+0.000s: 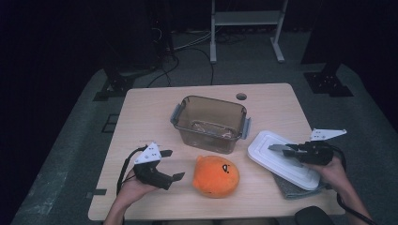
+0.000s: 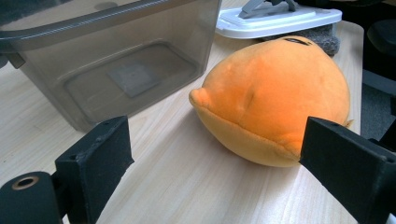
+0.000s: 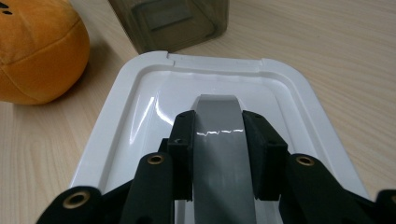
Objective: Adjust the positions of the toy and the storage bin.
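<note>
An orange plush toy (image 1: pixel 216 176) lies near the table's front edge, in front of a brown see-through bin (image 1: pixel 211 100) with no lid. My left gripper (image 1: pixel 172 164) stands open just left of the toy, jaws wide apart and nothing between them. In the left gripper view the toy (image 2: pixel 275 98) sits ahead, closer to the right jaw, with the bin (image 2: pixel 116 56) behind it. To the right, a white lid (image 1: pixel 274 161) lies tilted on a grey cloth (image 1: pixel 288 190). My right gripper (image 3: pixel 218 121) is shut on the lid's grey handle (image 3: pixel 219 140).
The wooden table (image 1: pixel 145 117) has a small round hole (image 1: pixel 241 96) near its far edge. Beyond the table, cables and dark stands sit on the floor. The person's hands come in at the front edge.
</note>
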